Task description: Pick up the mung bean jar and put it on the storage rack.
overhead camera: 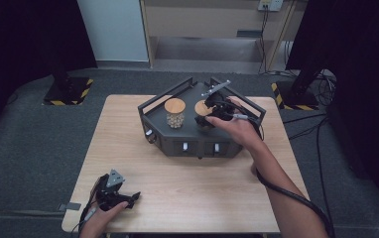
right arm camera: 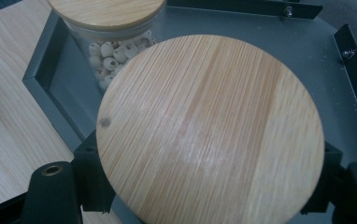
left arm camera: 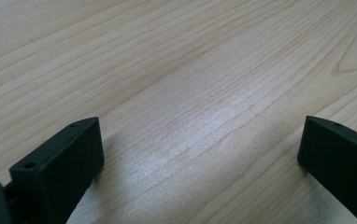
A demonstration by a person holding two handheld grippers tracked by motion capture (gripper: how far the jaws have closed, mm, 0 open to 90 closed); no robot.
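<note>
- Grey carpet surrounds the light wooden counter (overhead camera: 187, 193) in the high view; a dark tray (overhead camera: 192, 136) at its far side carries a jar of pale balls (overhead camera: 175, 113) and, just right, a second jar (overhead camera: 202, 110) under the right tool (overhead camera: 212, 110).
- Left tool (overhead camera: 123, 198) rests near-left.
- Left gripper view: jaws spread over bare wood.
- Right gripper view: jaws pinch the second jar's round wooden lid (right arm camera: 209, 135); the ball-filled jar (right arm camera: 106, 28) stands beyond, inside the tray.
</note>
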